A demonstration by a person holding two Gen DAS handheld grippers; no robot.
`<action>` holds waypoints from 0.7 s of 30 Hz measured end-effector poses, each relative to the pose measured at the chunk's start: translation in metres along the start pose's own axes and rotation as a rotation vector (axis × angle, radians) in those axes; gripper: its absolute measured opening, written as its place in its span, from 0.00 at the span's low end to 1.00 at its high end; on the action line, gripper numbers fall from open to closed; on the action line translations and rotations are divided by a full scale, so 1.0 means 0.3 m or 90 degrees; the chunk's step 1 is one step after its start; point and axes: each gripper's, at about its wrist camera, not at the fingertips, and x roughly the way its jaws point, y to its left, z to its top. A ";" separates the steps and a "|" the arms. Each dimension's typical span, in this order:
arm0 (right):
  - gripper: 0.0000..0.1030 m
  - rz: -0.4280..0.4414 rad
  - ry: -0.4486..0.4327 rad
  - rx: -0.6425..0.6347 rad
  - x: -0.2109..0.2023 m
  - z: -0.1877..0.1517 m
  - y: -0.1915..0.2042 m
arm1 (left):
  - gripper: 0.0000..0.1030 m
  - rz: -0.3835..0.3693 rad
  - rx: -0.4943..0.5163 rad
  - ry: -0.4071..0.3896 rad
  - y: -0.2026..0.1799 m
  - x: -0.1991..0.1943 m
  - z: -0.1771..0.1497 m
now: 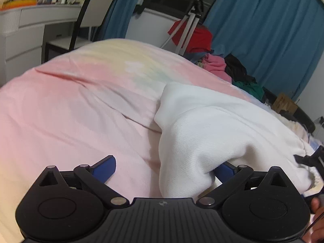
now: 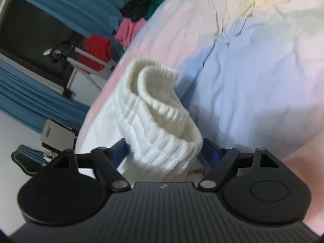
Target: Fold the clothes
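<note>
A white garment (image 1: pixel 212 125) lies on a pastel bedspread (image 1: pixel 81 101). In the left wrist view my left gripper (image 1: pixel 164 170) is open wide, and a fold of the white fabric hangs between its blue fingers (image 1: pixel 105 168), against the right one. In the right wrist view my right gripper (image 2: pixel 164 151) has the garment's ribbed elastic band (image 2: pixel 162 109) bunched between its blue fingers (image 2: pixel 210 151), lifted a little off the bedspread (image 2: pixel 253 81). Its jaws stand fairly wide around the thick roll; whether they press on it I cannot tell.
A pile of red, pink, black and green clothes (image 1: pixel 222 64) lies at the bed's far edge, by a tripod (image 1: pixel 190 26) and blue curtains (image 1: pixel 263 30). A chair (image 1: pixel 89 16) and white desk (image 1: pixel 30 24) stand at the far left. A cardboard box (image 1: pixel 283 103) sits at the right.
</note>
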 end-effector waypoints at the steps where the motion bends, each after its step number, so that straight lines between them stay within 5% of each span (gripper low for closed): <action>1: 0.87 0.000 0.011 -0.005 0.012 -0.009 0.003 | 0.99 0.000 -0.004 0.001 0.007 -0.003 -0.001; 12: 0.88 0.029 0.063 -0.081 0.060 -0.045 0.056 | 1.00 -0.013 -0.033 0.031 0.057 0.024 0.037; 21: 0.59 -0.011 0.052 -0.123 0.024 -0.045 0.090 | 0.97 -0.067 -0.070 0.097 0.075 0.013 0.058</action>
